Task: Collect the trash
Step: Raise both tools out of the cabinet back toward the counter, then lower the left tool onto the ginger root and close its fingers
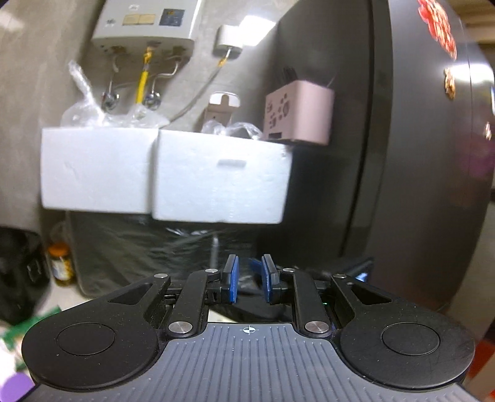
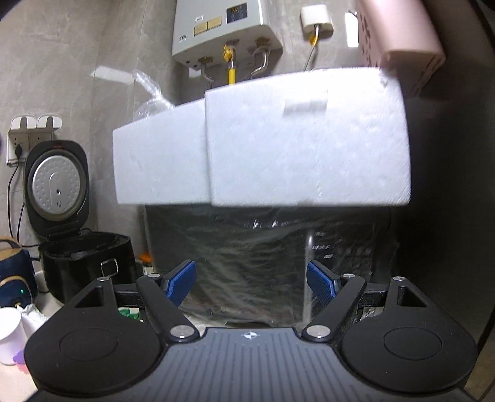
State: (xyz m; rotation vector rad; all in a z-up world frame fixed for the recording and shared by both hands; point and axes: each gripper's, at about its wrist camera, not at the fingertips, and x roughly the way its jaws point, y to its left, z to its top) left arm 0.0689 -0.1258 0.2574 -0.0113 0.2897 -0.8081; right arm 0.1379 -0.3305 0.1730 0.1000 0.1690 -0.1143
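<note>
We see the left tongs [image 1: 250, 280] with the blue pads [image 1: 232, 278] standing a narrow gap apart; a blue scrap shows in that gap, but we cannot tell whether it is gripped. The right tongs [image 2: 250, 286] stand wide apart with nothing between the pads [image 2: 179, 284].

Ahead of both sit two white foam boxes [image 1: 167, 173] side by side and touching, resting on top of a dark container wrapped in a black plastic bag [image 2: 266, 263]. Crumpled clear plastic [image 1: 83, 102] pokes up out of the boxes. We cannot pick out any other trash for certain.

On the grey tiled wall behind hang a white water heater [image 2: 222, 27] with a yellow pipe [image 1: 141, 86] and a pink perforated holder [image 1: 300, 114], which is beside a dark refrigerator [image 1: 417, 154]. In the right wrist view, at the bench's left end, a black rice cooker [image 2: 71, 241] stands with its lid up, near a white cup [image 2: 9, 337]. A jar with an orange lid [image 1: 60, 263] stands just left of the bagged container.
</note>
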